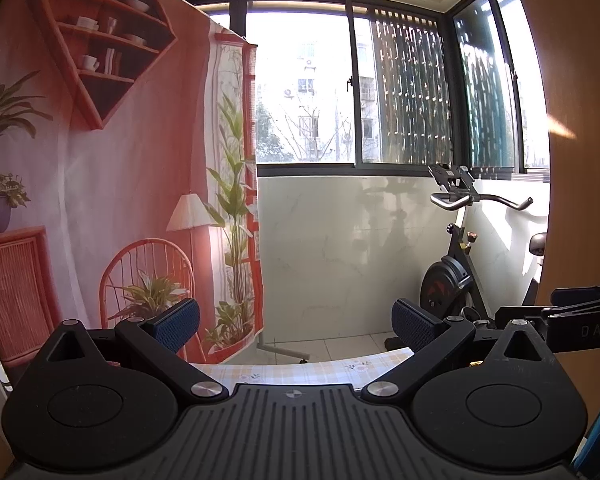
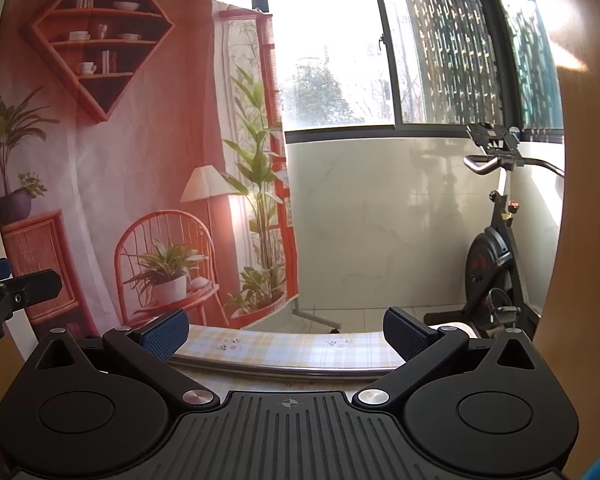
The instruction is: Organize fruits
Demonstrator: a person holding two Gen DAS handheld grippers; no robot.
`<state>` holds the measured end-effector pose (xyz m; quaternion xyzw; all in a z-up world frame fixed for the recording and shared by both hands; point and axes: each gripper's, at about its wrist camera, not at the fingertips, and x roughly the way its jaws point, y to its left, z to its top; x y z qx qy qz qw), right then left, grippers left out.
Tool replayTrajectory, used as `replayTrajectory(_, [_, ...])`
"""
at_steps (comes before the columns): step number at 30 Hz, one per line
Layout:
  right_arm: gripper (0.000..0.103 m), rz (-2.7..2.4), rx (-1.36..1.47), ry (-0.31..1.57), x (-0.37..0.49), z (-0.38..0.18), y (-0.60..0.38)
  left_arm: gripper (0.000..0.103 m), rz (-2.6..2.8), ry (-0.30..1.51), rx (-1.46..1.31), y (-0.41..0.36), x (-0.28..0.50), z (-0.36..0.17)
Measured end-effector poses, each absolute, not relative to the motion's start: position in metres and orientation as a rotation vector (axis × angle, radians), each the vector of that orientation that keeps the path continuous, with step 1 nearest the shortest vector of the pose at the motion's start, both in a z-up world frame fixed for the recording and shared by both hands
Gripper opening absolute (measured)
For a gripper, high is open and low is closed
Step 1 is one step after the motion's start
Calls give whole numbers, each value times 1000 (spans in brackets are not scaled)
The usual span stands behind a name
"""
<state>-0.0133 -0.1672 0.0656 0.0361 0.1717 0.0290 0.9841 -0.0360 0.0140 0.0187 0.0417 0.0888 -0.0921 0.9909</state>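
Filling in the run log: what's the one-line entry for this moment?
left gripper: open, empty | right gripper: open, empty | both raised, aimed at window | fruit: none visible | table edge below fingers

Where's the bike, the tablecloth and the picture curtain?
Bike (image 1: 446, 284): left wrist view, on its black flywheel.
Tablecloth (image 2: 292, 346): right wrist view, on its checked top.
Picture curtain (image 2: 148, 152): right wrist view, on its pink middle.
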Motion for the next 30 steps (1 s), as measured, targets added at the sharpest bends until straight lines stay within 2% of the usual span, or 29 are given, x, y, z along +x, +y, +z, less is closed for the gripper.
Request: replayTrajectory(30, [103, 48, 86, 359, -12, 63, -168, 103, -199, 188, 72, 13, -36, 17])
